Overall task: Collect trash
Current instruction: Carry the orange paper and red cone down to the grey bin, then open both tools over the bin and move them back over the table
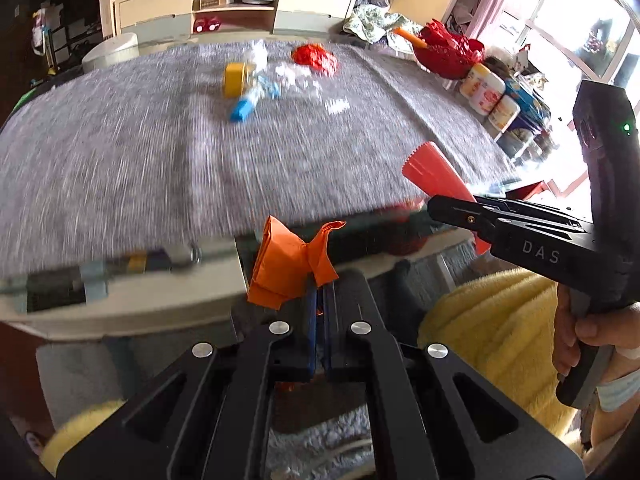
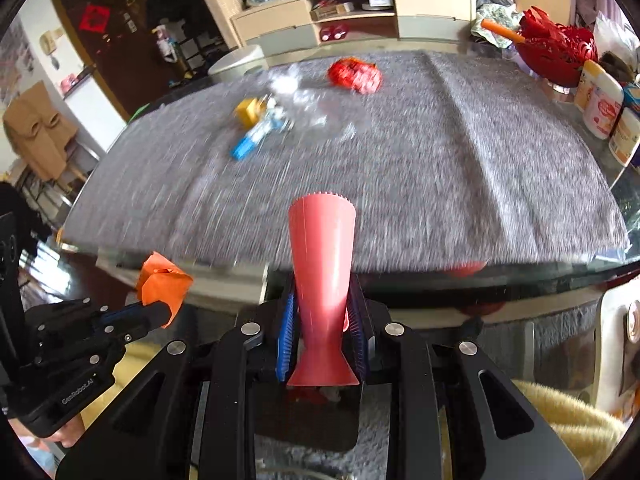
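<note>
Risk: the orange paper scrap (image 1: 290, 266) sits only at the tips, so a jolt may shake it loose.
Left claw (image 1: 319, 292): clenched on the scrap, off the counter (image 1: 120, 168) edge.
Right claw (image 2: 322, 316): grasping the red plastic cup (image 2: 322, 264).
Remaining trash (image 1: 260, 80): far across the counter, well apart from both claws.
</note>
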`<state>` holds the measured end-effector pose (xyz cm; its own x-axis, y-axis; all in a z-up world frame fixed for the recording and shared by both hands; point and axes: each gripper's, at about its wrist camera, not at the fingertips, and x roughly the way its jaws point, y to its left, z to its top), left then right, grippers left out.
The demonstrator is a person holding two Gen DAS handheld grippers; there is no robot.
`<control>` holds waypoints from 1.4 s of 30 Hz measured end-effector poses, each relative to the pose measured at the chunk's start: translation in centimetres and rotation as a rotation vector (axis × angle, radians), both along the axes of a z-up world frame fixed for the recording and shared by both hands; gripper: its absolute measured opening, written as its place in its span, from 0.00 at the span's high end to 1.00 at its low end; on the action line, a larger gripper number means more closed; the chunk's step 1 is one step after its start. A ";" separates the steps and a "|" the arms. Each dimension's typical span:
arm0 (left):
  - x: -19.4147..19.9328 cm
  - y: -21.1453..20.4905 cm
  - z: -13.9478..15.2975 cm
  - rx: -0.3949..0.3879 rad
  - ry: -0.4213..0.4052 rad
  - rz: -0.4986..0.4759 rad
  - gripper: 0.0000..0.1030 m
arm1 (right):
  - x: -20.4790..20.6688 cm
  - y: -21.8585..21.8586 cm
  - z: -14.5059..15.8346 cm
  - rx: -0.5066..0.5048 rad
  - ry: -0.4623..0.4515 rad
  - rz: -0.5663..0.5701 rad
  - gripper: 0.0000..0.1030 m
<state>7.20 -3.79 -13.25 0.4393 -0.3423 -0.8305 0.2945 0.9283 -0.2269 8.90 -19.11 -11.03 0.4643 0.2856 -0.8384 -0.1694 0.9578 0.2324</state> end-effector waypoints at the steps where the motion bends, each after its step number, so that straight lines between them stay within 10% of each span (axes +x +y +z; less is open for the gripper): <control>1: -0.8 0.1 -0.4 -0.003 0.009 -0.003 0.99 | -0.5 0.2 -0.3 0.001 0.008 0.009 0.75; 17: -4.4 0.0 -10.2 -0.024 0.229 -0.004 0.99 | -3.9 2.1 -10.0 0.004 0.220 0.019 0.75; 28: -4.0 0.6 -12.2 -0.049 0.290 0.024 0.95 | -3.3 2.3 -11.0 0.026 0.273 -0.003 0.73; 35: -3.8 1.5 -11.8 -0.013 0.283 0.067 0.60 | -2.7 1.2 -10.3 0.011 0.242 -0.048 0.48; 42: -3.4 1.6 -10.2 -0.026 0.250 0.053 0.48 | -2.0 -0.6 -8.9 0.023 0.200 -0.095 0.32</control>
<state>3.79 -2.21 -23.50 0.2390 -0.3468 -0.9070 0.1777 0.9339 -0.3103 6.87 -19.72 -19.90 0.3152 0.2682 -0.9103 -0.0268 0.9614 0.2740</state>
